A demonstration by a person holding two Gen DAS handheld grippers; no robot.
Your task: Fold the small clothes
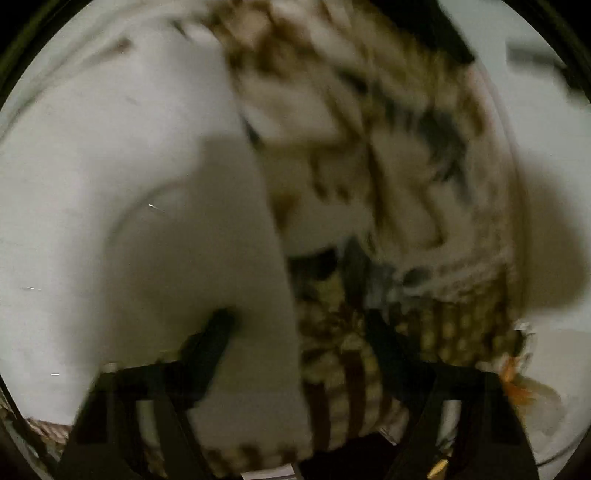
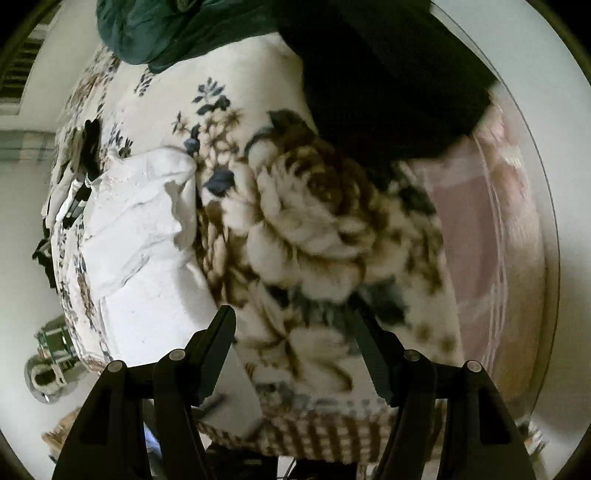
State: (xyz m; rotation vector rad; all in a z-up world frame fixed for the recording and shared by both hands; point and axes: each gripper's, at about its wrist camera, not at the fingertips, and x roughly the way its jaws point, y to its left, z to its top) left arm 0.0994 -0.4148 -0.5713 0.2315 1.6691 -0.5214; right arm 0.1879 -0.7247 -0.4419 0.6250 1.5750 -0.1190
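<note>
A white garment (image 2: 140, 225) lies spread on a floral blanket (image 2: 314, 221), left of centre in the right wrist view. In the blurred left wrist view the same white cloth (image 1: 147, 221) fills the left half, close to the camera. My left gripper (image 1: 299, 328) is open, its left finger over the white cloth and its right finger over the blanket's checked border (image 1: 351, 369). My right gripper (image 2: 295, 325) is open and empty, its fingers spread above the blanket next to the garment's near edge.
A dark green cloth (image 2: 177, 29) and a black cloth (image 2: 388, 66) lie at the blanket's far end. Striped black and white clothes (image 2: 74, 177) are piled at the left. A pink sheet (image 2: 480, 221) lies to the right. A metal object (image 2: 51, 362) stands on the floor.
</note>
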